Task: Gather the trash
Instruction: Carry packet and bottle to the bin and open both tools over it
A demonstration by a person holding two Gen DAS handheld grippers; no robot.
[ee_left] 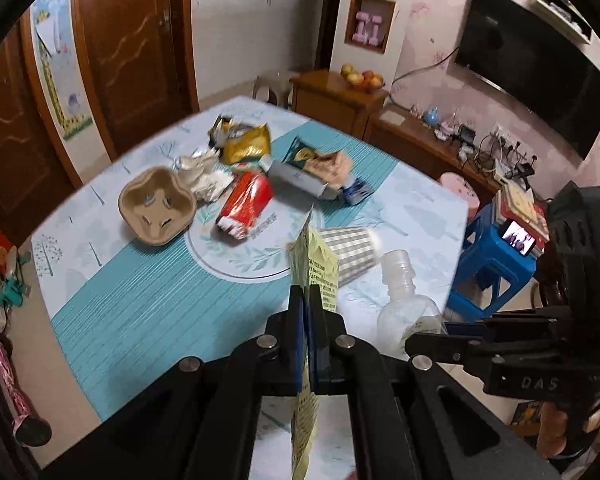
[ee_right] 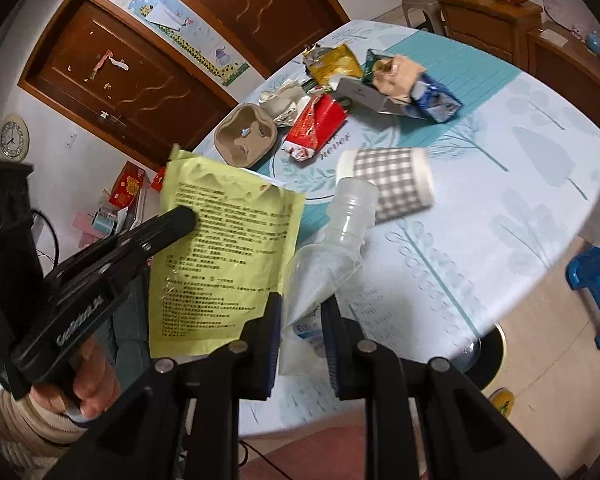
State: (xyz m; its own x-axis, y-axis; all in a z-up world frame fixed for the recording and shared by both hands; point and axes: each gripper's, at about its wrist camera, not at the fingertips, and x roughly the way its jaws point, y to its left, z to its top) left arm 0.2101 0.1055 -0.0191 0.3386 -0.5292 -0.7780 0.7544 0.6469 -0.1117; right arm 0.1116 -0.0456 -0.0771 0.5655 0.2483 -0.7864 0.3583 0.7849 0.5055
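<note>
landmark: i take the round table [ee_left: 112, 320] with the teal runner as my reference for every place below.
far left of table: a brown pulp cup tray [ee_left: 156, 210] lies flat on the cloth, untouched.
left of centre: crumpled white paper [ee_left: 204, 174] sits just beside the tray, with a yellow snack bag [ee_left: 246, 140] beyond it toward the far rim.
centre: a red wrapper [ee_left: 246, 204] lies on the printed ring of the cloth; a grey carton [ee_left: 300, 178] and a blue pack [ee_left: 356, 194] lie behind it, touching one another.
left gripper: my left gripper [ee_left: 306, 312] is pressed together on a yellow printed pouch [ee_right: 224, 256], which hangs lifted clear above the near edge of the table.
right of centre: a checked paper cup [ee_right: 388, 182] lies on its side on the cloth, near the bottle mouth.
right gripper: my right gripper [ee_right: 302, 312] is clamped on the squashed body of a clear plastic bottle [ee_right: 332, 236], neck pointing toward the cup, raised over the near side of the table.
bin: i see no bag or bin in either view, so i cannot tell where the two pieces go.
progress: i judge the task early; two pieces are in hand, none visibly disposed of.
remaining: tray, paper, snack bag, wrapper, carton, pack and cup all wait on the table.
</note>
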